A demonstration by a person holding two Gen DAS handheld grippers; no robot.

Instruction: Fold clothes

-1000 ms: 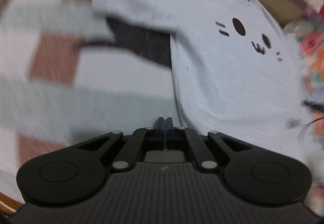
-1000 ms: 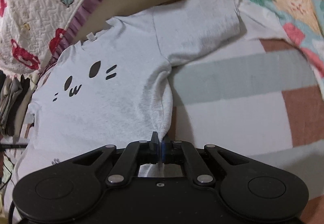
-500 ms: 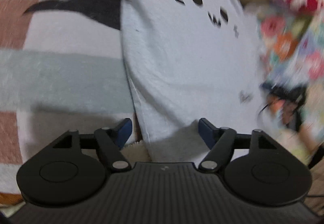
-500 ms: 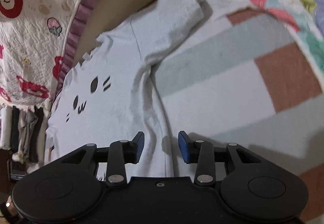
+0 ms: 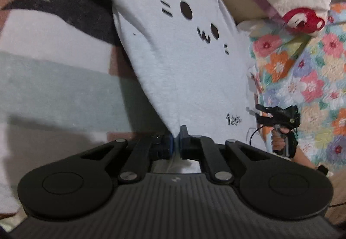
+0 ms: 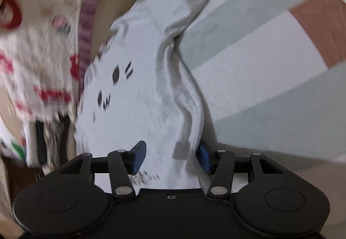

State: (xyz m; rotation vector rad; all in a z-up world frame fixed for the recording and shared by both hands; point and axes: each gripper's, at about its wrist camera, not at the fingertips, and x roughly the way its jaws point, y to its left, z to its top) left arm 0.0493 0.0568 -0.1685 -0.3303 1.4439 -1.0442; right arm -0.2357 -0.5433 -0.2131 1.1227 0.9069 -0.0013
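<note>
Left wrist view: left tongs [image 5: 177, 141] clamp the hem of a grey shirt [image 5: 186, 61] spread on a striped blanket [image 5: 54, 87]. Right tongs [image 6: 170, 155], blurred, have just opened, straddling the shirt's side edge; the hem is cut off below.

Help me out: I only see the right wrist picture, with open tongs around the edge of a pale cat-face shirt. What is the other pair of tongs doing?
Observer: The left tongs are shut on the shirt, pinching it near a bottom corner.
Visitor: Can you see my side's tongs from there?
Observer: Yes. The right tongs sit at the shirt's opposite edge, with a hand wrapped round their handle. Their jaws have just been opening, with the shirt's edge between them.
Visitor: What lies beyond that hand?
Observer: A floral quilt, right beside the shirt.
</note>
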